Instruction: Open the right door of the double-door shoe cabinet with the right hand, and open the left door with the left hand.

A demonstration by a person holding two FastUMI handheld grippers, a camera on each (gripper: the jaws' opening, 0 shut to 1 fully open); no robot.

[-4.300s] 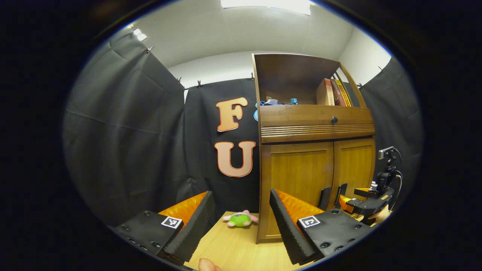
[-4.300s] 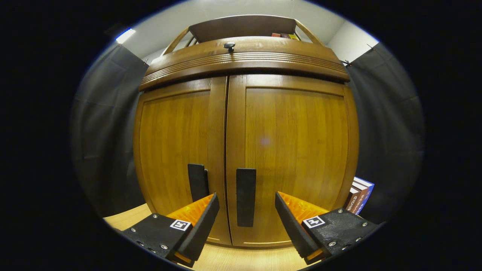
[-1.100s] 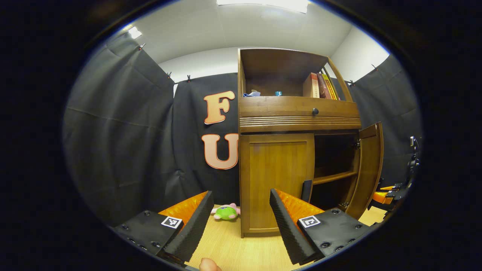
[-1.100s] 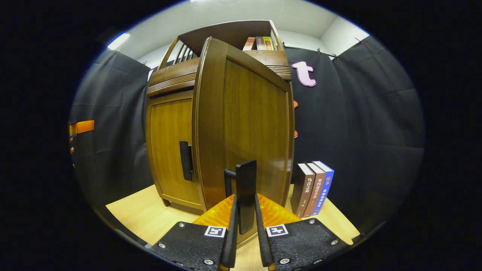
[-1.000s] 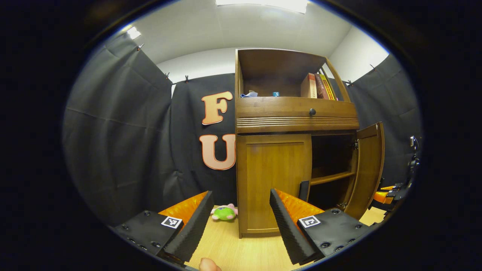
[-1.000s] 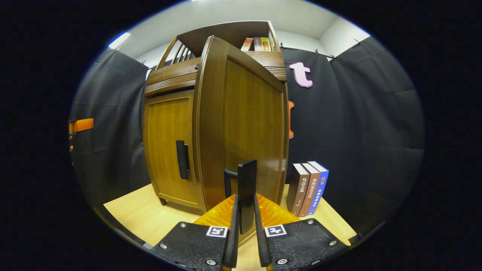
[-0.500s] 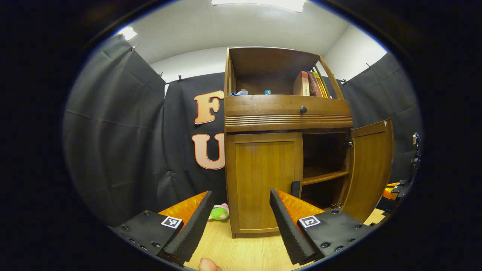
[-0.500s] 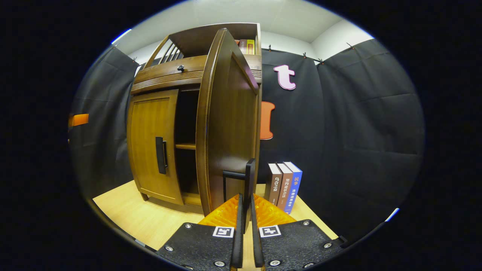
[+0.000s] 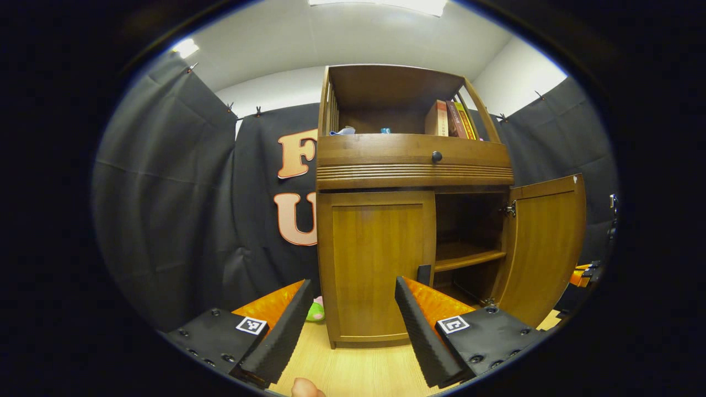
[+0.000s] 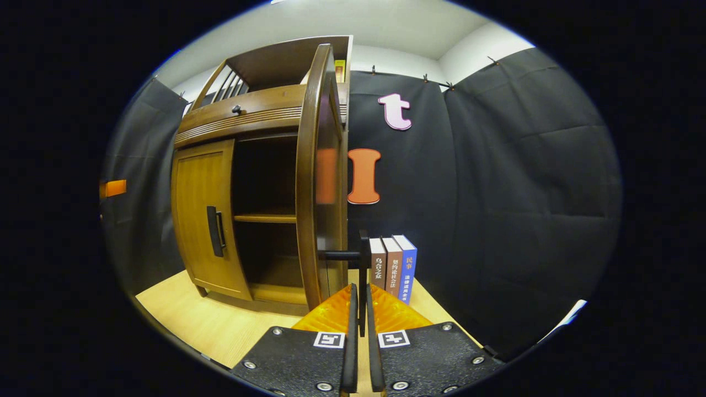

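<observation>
Right gripper (image 10: pixel 359 325) fingers clamped on the black bar handle (image 10: pixel 362 259) of the swung-open right door (image 10: pixel 322 182); left gripper (image 9: pixel 353 325) fingers spread wide before the closed left door (image 9: pixel 375 259) of the brown wooden double-door shoe cabinet (image 9: pixel 413 160). One bare inner shelf (image 9: pixel 466 256) shows. Three upright books (image 10: pixel 394 267) stand beside the cabinet; more books (image 9: pixel 449 118) sit in the top compartment.

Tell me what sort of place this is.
Probably a staged recording booth, not a real home: black cloth walls clipped up around a wooden shoe cabinet standing on a light wood surface, books beside it.
</observation>
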